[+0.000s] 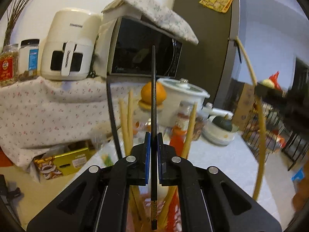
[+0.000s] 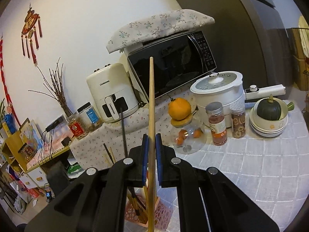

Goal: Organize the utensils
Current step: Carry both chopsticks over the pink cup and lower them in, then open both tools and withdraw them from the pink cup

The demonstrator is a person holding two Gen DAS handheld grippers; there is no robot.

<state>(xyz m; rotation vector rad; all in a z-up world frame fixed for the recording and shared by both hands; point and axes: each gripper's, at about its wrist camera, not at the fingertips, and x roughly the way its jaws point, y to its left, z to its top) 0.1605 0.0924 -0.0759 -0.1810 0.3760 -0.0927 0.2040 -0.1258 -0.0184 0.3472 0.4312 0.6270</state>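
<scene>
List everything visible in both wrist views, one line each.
black chopstick: one, black, in the left gripper
wooden chopstick: one, tan, in the right gripper
pink holder: one, pink, below the right gripper, chopsticks inside
microwave: one, black door, under floral cloth
air fryer: one, white, left of microwave
orange: one, orange, atop glass jar
electric pot: one, white, right of orange
squash: one, dark green, in stacked bowls
left gripper: black, shut
right gripper: black, shut

I was in a lived-in home kitchen corner. A microwave [image 2: 171, 67] under a floral cloth, a white air fryer [image 2: 112, 92] and an electric pot [image 2: 218, 90] lined my counter, beside spice jars [image 2: 218, 123], an orange [image 2: 179, 108] and a red wall charm [image 2: 30, 27].
</scene>
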